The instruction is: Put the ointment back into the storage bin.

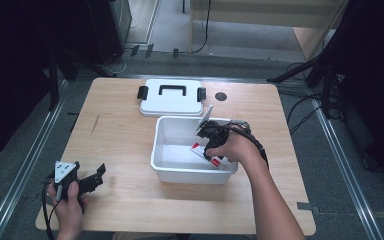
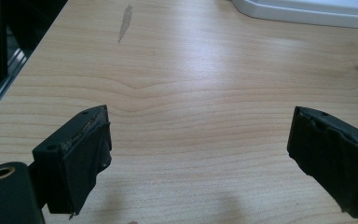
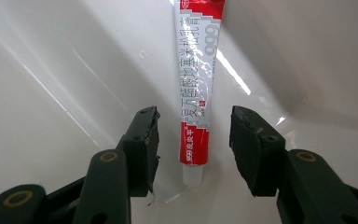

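Note:
A white and red tube (image 3: 196,93) with printed characters lies on the floor of a white plastic box (image 1: 172,170). The tube (image 1: 199,148) shows in the high view beside the hand. My right gripper (image 3: 193,135) is inside the box, open, its jaws on either side of the tube's lower end without touching it. The right gripper (image 1: 211,136) reaches down over the box's right side. My left gripper (image 1: 96,177) rests low over the table's near left part, open and holding nothing, also seen as the left gripper (image 2: 198,140) above bare wood.
The box's white lid (image 1: 172,97) with a black handle and clips lies flat behind the box. A small dark round disc (image 1: 221,96) sits to the lid's right. The wooden table (image 1: 115,135) has edges all around, with tripod legs beyond.

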`<move>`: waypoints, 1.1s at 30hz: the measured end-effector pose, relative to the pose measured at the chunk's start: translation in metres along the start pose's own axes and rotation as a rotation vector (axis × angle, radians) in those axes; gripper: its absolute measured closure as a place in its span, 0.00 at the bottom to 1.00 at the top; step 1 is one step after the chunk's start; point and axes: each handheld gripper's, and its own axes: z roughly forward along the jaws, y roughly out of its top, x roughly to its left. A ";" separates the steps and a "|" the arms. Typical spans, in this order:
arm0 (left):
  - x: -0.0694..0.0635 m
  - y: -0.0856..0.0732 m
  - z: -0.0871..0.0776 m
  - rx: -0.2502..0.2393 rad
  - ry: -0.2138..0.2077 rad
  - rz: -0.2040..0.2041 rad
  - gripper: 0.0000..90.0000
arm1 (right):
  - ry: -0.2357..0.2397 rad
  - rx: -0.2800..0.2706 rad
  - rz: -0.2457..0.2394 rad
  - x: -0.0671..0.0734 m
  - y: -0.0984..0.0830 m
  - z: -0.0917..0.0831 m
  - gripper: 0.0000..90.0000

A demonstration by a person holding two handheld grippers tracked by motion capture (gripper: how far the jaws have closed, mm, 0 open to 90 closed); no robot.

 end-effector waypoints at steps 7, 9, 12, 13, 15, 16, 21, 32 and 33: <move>0.000 0.000 0.000 0.000 -0.001 -0.005 0.08 | 0.018 -0.019 0.008 0.003 -0.001 -0.028 0.61; 0.000 0.000 0.000 0.001 -0.001 -0.004 0.08 | 0.014 -0.014 0.018 0.003 -0.002 -0.036 0.61; 0.000 0.000 0.000 0.000 0.000 -0.007 0.08 | 0.006 -0.017 0.025 0.002 -0.005 -0.051 0.61; 0.000 0.000 0.000 0.000 0.000 -0.005 0.08 | 0.005 -0.021 0.020 0.001 -0.005 -0.055 0.61; 0.000 0.000 0.000 0.001 0.001 -0.003 0.08 | 0.010 -0.036 0.031 -0.001 -0.007 -0.068 0.61; 0.000 0.000 0.000 0.001 0.002 -0.002 0.08 | 0.010 -0.038 0.037 -0.001 -0.008 -0.073 0.61; 0.000 0.000 0.000 0.000 0.002 -0.002 0.08 | 0.001 -0.053 0.051 -0.003 -0.013 -0.096 0.62; 0.000 0.000 0.000 0.001 0.003 0.001 0.08 | -0.001 -0.071 0.107 -0.024 -0.036 -0.112 0.57; 0.000 0.000 0.000 0.001 0.004 0.000 0.08 | -0.001 -0.073 0.110 -0.027 -0.040 -0.113 0.56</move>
